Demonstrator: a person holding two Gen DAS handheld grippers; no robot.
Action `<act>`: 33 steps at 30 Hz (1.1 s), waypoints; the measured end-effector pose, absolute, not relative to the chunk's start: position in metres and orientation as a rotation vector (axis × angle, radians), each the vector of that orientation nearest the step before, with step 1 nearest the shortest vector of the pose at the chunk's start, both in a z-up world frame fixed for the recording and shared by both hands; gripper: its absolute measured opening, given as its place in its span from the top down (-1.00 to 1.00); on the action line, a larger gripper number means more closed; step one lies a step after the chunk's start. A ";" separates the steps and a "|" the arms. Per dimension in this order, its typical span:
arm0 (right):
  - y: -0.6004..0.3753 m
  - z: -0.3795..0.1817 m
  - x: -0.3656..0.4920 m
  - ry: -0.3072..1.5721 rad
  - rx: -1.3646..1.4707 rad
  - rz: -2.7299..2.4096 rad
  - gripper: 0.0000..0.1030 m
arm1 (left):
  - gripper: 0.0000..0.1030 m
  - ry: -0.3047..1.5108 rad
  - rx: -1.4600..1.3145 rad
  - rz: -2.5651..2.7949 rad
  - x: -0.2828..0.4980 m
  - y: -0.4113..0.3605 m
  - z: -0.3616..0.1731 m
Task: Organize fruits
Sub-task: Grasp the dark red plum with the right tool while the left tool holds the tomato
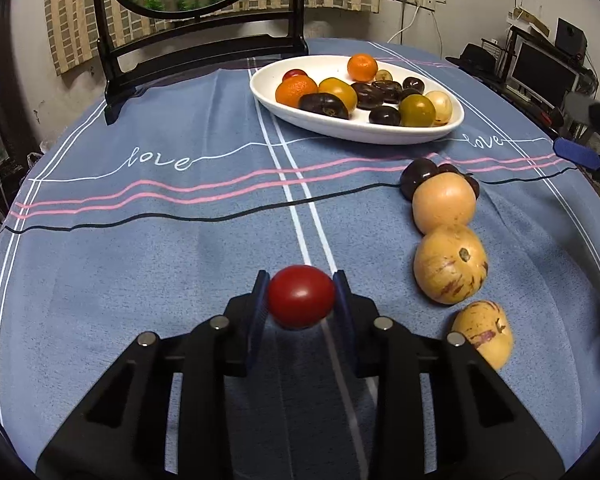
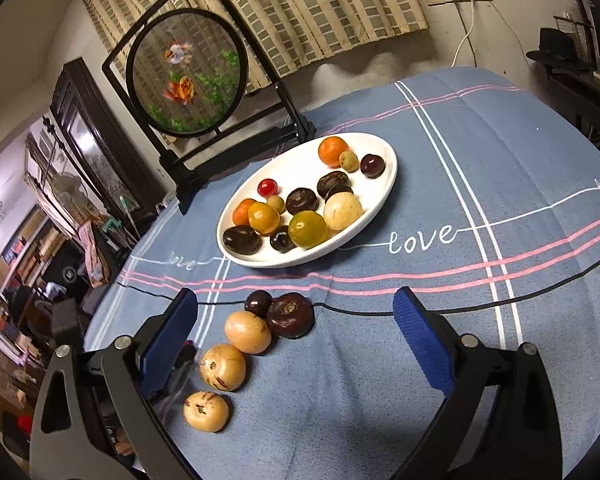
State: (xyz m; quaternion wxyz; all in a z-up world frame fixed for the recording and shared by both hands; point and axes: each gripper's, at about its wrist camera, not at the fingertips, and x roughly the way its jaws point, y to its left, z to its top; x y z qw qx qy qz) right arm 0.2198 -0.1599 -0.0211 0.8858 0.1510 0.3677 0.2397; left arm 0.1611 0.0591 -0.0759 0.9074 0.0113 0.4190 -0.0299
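Observation:
In the left wrist view my left gripper (image 1: pixel 301 294) is shut on a small red tomato (image 1: pixel 301 296), its blue pads pressing both sides just above the blue tablecloth (image 1: pixel 160 272). To its right runs a row of loose fruit: yellow streaked fruits (image 1: pixel 450 264) (image 1: pixel 486 330), a pale orange one (image 1: pixel 444 202) and dark purple ones (image 1: pixel 418 176). A white oval plate (image 1: pixel 364 130) with oranges, dark and yellow fruits stands beyond. In the right wrist view my right gripper (image 2: pixel 296 312) is open over the same row (image 2: pixel 247 331), holding nothing, with the plate (image 2: pixel 388 184) ahead.
A black-framed round goldfish screen (image 2: pixel 186 70) stands at the table's far edge behind the plate. Shelves and furniture (image 2: pixel 32 248) crowd the room to the left. A hat (image 2: pixel 556 50) and monitor lie beyond the table on the right. Bare cloth (image 2: pixel 500 184) spreads right of the plate.

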 end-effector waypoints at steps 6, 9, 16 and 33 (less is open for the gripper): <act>-0.132 -0.039 0.222 0.801 0.096 0.434 -0.91 | 0.37 0.845 0.039 -0.046 0.159 0.058 -0.072; -0.124 -0.049 0.225 0.816 0.018 0.402 -0.91 | 0.37 0.846 0.045 -0.053 0.158 0.056 -0.073; -0.116 -0.066 0.231 0.838 -0.140 0.316 -0.91 | 0.37 0.844 0.051 -0.067 0.157 0.053 -0.072; -0.131 -0.059 0.256 0.805 -0.092 0.319 -0.76 | 0.37 0.867 0.058 -0.074 0.160 0.050 -0.076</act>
